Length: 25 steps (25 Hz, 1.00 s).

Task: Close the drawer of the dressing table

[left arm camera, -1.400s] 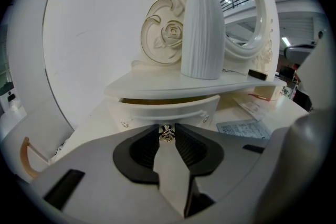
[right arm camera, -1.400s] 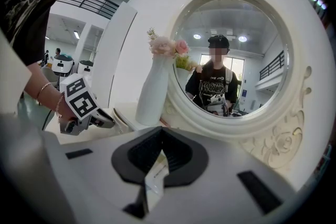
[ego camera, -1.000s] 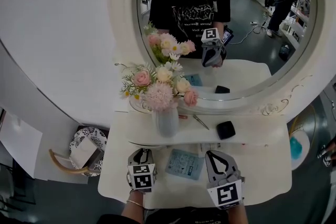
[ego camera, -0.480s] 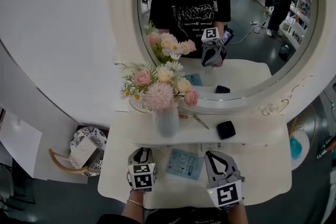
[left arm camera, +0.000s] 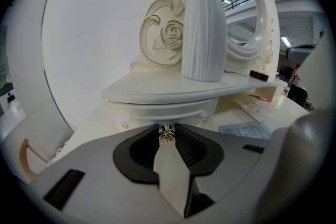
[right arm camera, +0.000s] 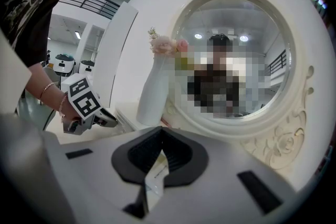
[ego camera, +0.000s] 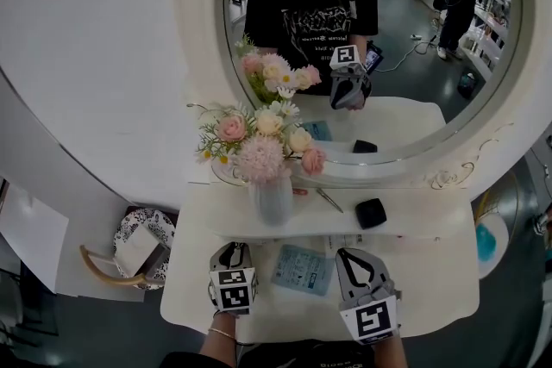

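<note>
Seen from above, a white dressing table (ego camera: 431, 271) stands against a wall with a large round mirror (ego camera: 388, 47) behind it. A raised shelf (ego camera: 414, 224) under the mirror carries a white vase (ego camera: 274, 201) of pink and cream flowers (ego camera: 259, 142) and a small black box (ego camera: 371, 213). A pale blue leaflet (ego camera: 304, 269) lies on the lower table top, between the two grippers. The left gripper (ego camera: 231, 249) points at the front edge of the shelf, below the vase; the right gripper (ego camera: 349, 254) sits to the right of the leaflet, its tips near the shelf. In the left gripper view, the drawer (left arm camera: 163, 113) shows as a curved white front directly under the shelf, and the gripper (left arm camera: 167, 132) is closed narrowly on the drawer's small metal knob (left arm camera: 167, 135). Whether the drawer is fully pushed in cannot be told. In the right gripper view, the right gripper (right arm camera: 157, 153) has its tips together with nothing held, facing the mirror's carved frame, with the vase and the left gripper off to the left.
</note>
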Each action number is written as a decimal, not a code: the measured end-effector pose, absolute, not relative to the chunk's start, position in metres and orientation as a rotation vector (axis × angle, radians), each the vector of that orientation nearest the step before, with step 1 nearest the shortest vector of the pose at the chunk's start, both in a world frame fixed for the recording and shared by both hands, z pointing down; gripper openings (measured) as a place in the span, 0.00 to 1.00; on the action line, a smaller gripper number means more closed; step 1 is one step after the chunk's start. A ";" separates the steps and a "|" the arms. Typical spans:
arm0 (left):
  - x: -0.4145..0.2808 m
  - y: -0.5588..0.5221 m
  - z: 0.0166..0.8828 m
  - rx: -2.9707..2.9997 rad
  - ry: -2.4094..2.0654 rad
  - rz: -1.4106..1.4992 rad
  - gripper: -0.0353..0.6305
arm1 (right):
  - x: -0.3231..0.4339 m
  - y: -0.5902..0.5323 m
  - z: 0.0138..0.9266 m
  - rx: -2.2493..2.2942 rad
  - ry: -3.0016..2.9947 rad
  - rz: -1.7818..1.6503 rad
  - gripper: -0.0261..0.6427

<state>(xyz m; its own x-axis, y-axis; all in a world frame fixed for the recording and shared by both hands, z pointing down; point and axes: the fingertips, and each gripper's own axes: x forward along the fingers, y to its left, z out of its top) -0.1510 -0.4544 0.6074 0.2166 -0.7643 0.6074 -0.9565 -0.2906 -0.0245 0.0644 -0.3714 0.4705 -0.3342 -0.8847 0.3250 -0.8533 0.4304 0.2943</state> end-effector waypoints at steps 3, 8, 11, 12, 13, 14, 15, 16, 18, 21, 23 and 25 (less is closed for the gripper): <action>-0.151 -0.455 0.607 2.142 -1.603 0.748 0.21 | 0.063 -0.371 0.470 1.471 -2.258 -0.090 0.06; -0.150 -0.457 0.606 2.139 -1.604 0.750 0.21 | 0.063 -0.372 0.470 1.470 -2.263 -0.089 0.06; -0.150 -0.457 0.606 2.140 -1.604 0.751 0.21 | 0.063 -0.371 0.471 1.476 -2.262 -0.082 0.06; -0.151 -0.457 0.606 2.139 -1.604 0.752 0.21 | 0.064 -0.371 0.471 1.477 -2.261 -0.081 0.06; -0.151 -0.457 0.606 2.139 -1.604 0.752 0.21 | 0.064 -0.371 0.471 1.477 -2.261 -0.080 0.06; -0.151 -0.457 0.606 2.139 -1.604 0.753 0.21 | 0.064 -0.372 0.471 1.477 -2.261 -0.079 0.06; -0.151 -0.457 0.606 2.140 -1.603 0.754 0.21 | 0.064 -0.372 0.471 1.477 -2.263 -0.080 0.06; -0.151 -0.457 0.606 2.142 -1.603 0.754 0.21 | 0.064 -0.372 0.471 1.477 -2.265 -0.083 0.06; -0.151 -0.458 0.606 2.144 -1.604 0.754 0.21 | 0.064 -0.373 0.471 1.478 -2.267 -0.085 0.06; -0.150 -0.459 0.606 2.145 -1.605 0.753 0.21 | 0.065 -0.373 0.471 1.477 -2.266 -0.086 0.06; -0.150 -0.460 0.606 2.148 -1.605 0.750 0.21 | 0.065 -0.373 0.471 1.483 -2.268 -0.085 0.06; -0.150 -0.460 0.606 2.149 -1.606 0.750 0.21 | 0.065 -0.374 0.472 1.489 -2.269 -0.085 0.06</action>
<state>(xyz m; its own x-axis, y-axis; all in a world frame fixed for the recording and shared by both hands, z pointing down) -0.1496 -0.4605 0.6062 0.2158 -0.7677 0.6033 -0.9554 -0.2937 -0.0319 0.0648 -0.3736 0.4717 -0.3361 -0.8884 0.3126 -0.8627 0.4236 0.2762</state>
